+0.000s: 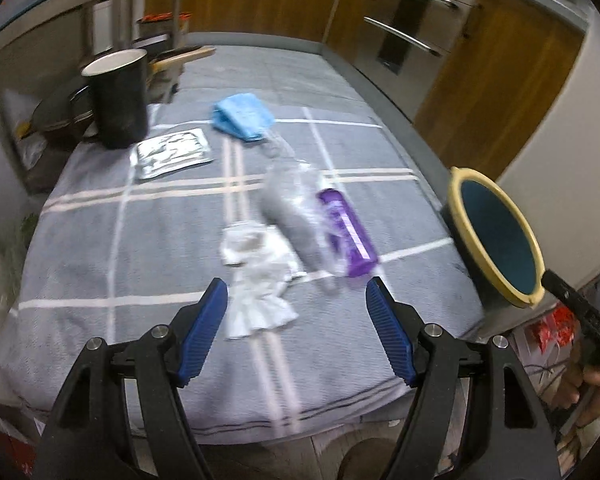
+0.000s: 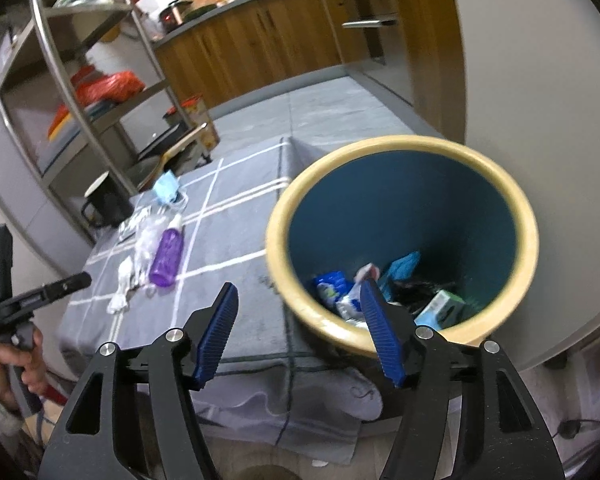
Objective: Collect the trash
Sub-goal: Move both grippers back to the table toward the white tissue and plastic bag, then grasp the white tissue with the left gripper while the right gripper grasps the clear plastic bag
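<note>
On the grey checked cloth (image 1: 100,240) lie a crumpled white tissue (image 1: 256,280), clear plastic wrap (image 1: 296,216) at its one o'clock, a purple bottle (image 1: 346,236) on its side touching that, a silver packet (image 1: 172,152) and blue mask (image 1: 242,116) toward twelve, with the yellow-rimmed teal bin (image 2: 400,240) at three holding wrappers.

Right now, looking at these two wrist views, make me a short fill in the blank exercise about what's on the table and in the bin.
1. The bottle lying on the grey checked cloth is ____ in colour.
2. The bin has a yellow rim and a ____ inside.
3. Both the left gripper and the right gripper hold ____.
4. The crumpled face mask near the black cup is ____.

Missing words: purple; blue; nothing; blue
</note>
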### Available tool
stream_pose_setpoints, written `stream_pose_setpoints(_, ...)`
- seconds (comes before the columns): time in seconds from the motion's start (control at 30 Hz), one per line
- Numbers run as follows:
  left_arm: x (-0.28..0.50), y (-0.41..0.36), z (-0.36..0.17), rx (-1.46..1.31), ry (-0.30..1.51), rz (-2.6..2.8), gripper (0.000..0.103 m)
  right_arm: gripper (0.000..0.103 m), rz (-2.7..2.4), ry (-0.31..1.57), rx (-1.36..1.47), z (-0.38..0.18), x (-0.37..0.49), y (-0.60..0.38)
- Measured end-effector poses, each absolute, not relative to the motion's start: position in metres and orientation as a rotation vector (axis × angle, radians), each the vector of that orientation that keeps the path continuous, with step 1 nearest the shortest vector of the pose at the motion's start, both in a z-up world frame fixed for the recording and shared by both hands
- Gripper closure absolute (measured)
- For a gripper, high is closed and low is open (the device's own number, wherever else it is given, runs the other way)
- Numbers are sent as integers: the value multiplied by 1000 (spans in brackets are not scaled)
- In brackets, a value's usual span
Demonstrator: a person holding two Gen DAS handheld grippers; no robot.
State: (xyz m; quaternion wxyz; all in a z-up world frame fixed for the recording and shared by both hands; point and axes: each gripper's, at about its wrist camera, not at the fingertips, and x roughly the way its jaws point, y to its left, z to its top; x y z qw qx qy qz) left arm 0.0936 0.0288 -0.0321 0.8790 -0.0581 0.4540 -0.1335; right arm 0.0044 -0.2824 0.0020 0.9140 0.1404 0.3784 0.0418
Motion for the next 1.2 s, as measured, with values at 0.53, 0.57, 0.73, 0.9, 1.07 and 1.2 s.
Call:
stream_pose_setpoints(0.53,139,39,-77,-163,1011,-282,39,38,192,846,217,5,54,-196)
stream_pose_setpoints(0.57,142,36,-81,-157,1017,-286,43,38,202,847,213,6,58,-191)
stream_pose_setpoints(0.73,149,36,-92,-173,1042,-304,71,38,253,863,170,8,80,-153)
stream_pose_setpoints(0.9,147,47,-92,-219,1032,-313,86,38,299,881,122,5,103,-121)
stream_pose_setpoints(1.07,146,71,-85,-296,983,-250,87,38,348,893,52,1,128,-89)
stream_pose_setpoints(1.2,147,89,-83,-344,961,-191,87,38,377,899,-12,-3,148,-62)
